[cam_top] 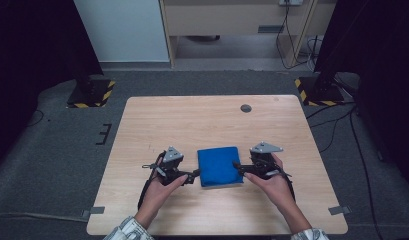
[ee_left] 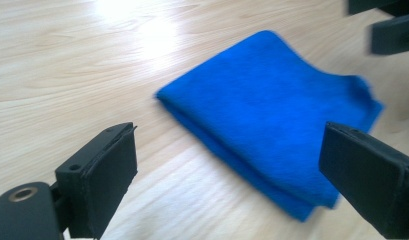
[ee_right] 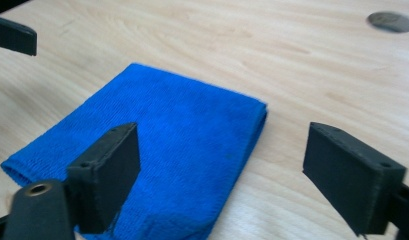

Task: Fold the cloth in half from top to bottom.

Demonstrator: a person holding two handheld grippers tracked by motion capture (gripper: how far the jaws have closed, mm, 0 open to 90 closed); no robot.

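Left gripper: we hold its black jaws wide apart and empty, just left of the cloth's near corner.
Cloth: our folded blue microfibre cloth, a soft, napped, near-square pad of several layers, lies flat between both tools.
Right gripper: its jaws gape, gripping nothing, at the cloth's right edge.
Table: pale, smooth wood-grain top under the cloth.
Progress: we judge the folding done and the cloth released; little remains beyond drawing back.
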